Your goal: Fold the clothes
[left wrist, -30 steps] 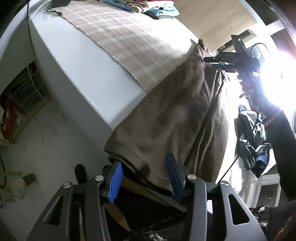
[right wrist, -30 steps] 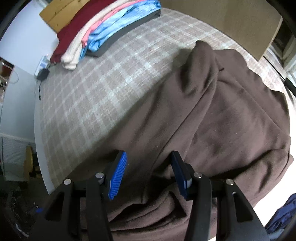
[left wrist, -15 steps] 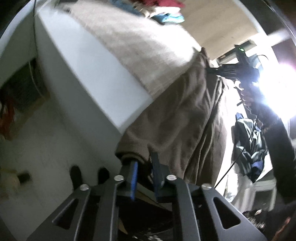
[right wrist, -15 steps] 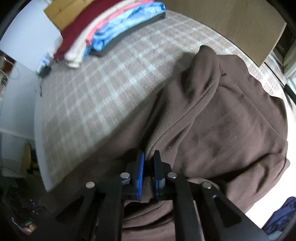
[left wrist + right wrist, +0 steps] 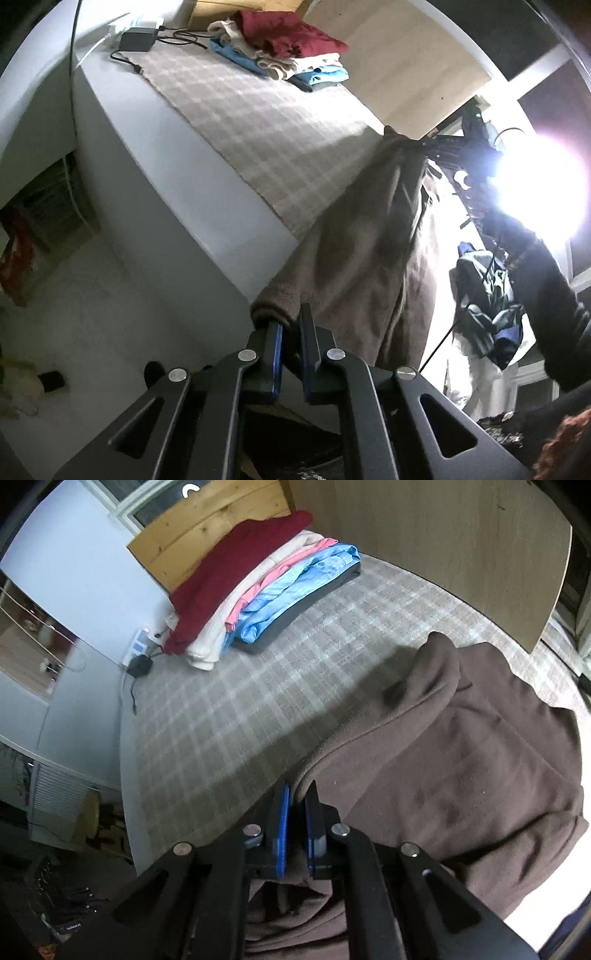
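Left wrist view: brown garment [image 5: 362, 254] hangs off the bed [image 5: 159, 155] edge, pinched at both ends.
Left gripper [image 5: 290, 325] closes on its hem; right gripper [image 5: 297, 797] closes on a fold, angled down. Only the right view shows the garment spread across the checked blanket [image 5: 229, 709] near the folded stack [image 5: 258, 579].

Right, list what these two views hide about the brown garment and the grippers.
- Brown garment: right wrist view, its near part is cut off by the picture's lower edge and covered by the right gripper; what kind of garment it is cannot be told.
- Left gripper: left wrist view, the hem bunches over its pads.
- Right gripper again, left wrist view: window glare washes it out.
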### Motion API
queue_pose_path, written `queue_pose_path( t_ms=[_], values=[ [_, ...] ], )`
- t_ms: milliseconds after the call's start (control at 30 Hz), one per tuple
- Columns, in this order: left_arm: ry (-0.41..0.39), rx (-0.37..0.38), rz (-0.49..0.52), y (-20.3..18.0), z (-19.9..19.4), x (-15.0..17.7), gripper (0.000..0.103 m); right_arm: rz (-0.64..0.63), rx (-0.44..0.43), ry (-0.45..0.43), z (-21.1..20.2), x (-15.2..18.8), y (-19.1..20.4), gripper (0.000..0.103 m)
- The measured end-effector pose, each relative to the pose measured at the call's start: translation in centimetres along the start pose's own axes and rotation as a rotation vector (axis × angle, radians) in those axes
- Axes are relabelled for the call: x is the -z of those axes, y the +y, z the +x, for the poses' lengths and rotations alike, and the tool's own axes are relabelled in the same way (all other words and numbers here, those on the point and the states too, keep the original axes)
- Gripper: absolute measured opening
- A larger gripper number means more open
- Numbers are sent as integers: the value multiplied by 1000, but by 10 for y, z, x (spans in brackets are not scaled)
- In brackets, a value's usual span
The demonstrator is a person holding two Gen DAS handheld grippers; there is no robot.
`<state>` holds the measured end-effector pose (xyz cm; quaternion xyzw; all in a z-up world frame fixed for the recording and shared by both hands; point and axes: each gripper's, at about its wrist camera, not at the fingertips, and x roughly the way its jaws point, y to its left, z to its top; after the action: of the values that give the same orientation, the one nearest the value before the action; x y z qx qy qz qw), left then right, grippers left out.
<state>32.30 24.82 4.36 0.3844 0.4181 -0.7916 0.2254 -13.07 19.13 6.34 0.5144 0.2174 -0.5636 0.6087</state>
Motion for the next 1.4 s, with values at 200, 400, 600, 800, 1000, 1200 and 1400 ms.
queue_pose_path(
  t_ms=[200, 400, 600, 800, 1000, 1200, 1400],
  values=[
    [54, -60, -38, 24, 38, 8, 11, 27, 12, 46, 38, 20, -20, 8],
    [89, -132, 53, 12, 23, 9, 28, -50, 169, 57, 19, 14, -9, 32],
    [60, -137, 170, -19, -2, 4, 31, -122, 158, -34, -10, 15, 21, 32],
    [70, -52, 307, -54, 50, -18, 33, -196, 143, 76, 44, 26, 41, 32],
    [107, -218, 335, -39, 56, -24, 32, -120, 119, 46, 23, 32, 19, 32],
    [94, -194, 365, -54, 28, -49, 47, 202, -7, -234, -71, 80, -27, 46],
    [136, -37, 509, -94, 52, -90, 57, 367, 112, -324, -80, 155, -26, 46]
  ],
)
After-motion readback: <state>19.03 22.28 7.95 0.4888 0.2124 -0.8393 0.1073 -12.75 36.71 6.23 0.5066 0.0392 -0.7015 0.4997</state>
